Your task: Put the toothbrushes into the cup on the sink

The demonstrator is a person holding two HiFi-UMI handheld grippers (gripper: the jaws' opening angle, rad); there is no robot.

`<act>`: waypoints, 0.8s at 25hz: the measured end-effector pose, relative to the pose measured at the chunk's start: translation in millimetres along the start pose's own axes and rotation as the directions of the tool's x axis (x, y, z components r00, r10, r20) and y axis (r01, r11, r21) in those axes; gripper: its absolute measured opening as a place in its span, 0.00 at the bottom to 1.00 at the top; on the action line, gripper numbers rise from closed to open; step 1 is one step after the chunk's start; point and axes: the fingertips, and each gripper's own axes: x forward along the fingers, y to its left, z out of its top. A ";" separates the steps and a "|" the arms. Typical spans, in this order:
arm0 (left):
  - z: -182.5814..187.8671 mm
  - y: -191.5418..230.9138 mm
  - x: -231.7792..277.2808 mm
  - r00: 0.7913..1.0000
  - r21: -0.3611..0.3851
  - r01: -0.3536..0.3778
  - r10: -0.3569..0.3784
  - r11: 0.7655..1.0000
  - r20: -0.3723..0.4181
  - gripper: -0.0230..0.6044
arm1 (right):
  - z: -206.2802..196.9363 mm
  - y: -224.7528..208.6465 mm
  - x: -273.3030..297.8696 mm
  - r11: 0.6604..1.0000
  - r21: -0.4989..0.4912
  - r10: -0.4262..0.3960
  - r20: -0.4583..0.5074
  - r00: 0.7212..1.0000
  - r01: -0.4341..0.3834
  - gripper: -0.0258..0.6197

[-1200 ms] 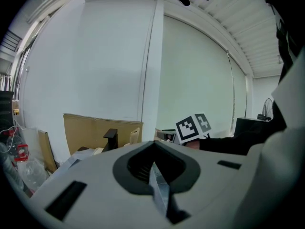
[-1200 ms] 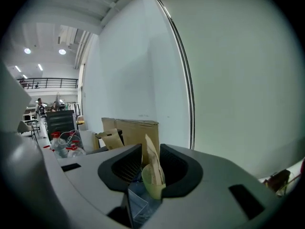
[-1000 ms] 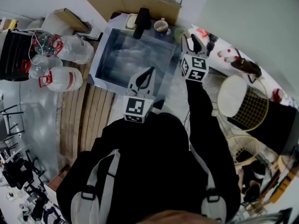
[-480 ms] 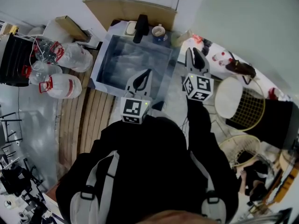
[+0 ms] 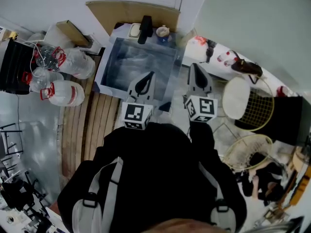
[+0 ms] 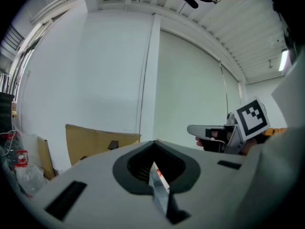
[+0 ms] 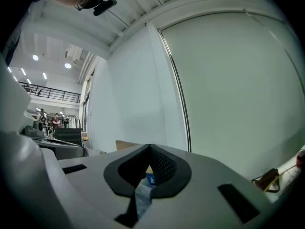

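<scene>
**A:** Cup (image 5: 162,32): where did you have it?

**B:** I saw it standing on the back ledge of the sink (image 5: 104,63), just beside the black tap (image 5: 145,28). The toothbrushes were too small for me to pick out from the head view.

**A:** And the tongs?

**B:** Both hung level on the near side, well apart from the cup. The left gripper (image 5: 149,75) had its jaws pressed together on nothing, over the sink's near edge. The right gripper (image 5: 194,67) had just been closing; its jaws met with nothing between them, to the right of the basin.

**A:** Around them?

**B:** I noted water bottles (image 5: 62,93) on the floor at left, a cardboard sheet (image 5: 131,9) against the wall behind the sink, and a wire basket (image 5: 262,111) at right.
</scene>
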 end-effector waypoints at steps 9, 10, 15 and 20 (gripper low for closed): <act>1.4 -8.1 -28.8 0.999 0.022 0.018 -0.019 1.000 0.031 0.04 | -9.0 23.2 -49.4 0.999 0.036 -0.035 -0.011 0.999 0.035 0.04; 0.3 -9.7 -32.2 0.999 0.024 0.021 -0.022 0.999 0.031 0.04 | -10.0 26.3 -54.9 0.999 0.039 -0.037 -0.012 0.999 0.038 0.04; -2.6 -17.7 -50.1 0.999 0.037 0.034 -0.035 0.999 0.039 0.04 | -15.4 40.0 -80.2 0.998 0.045 -0.050 -0.023 0.998 0.051 0.04; -4.8 -23.8 -65.4 0.998 0.044 0.046 -0.048 0.998 0.048 0.04 | -13.4 49.5 -99.6 0.998 0.042 -0.056 -0.017 0.998 0.056 0.04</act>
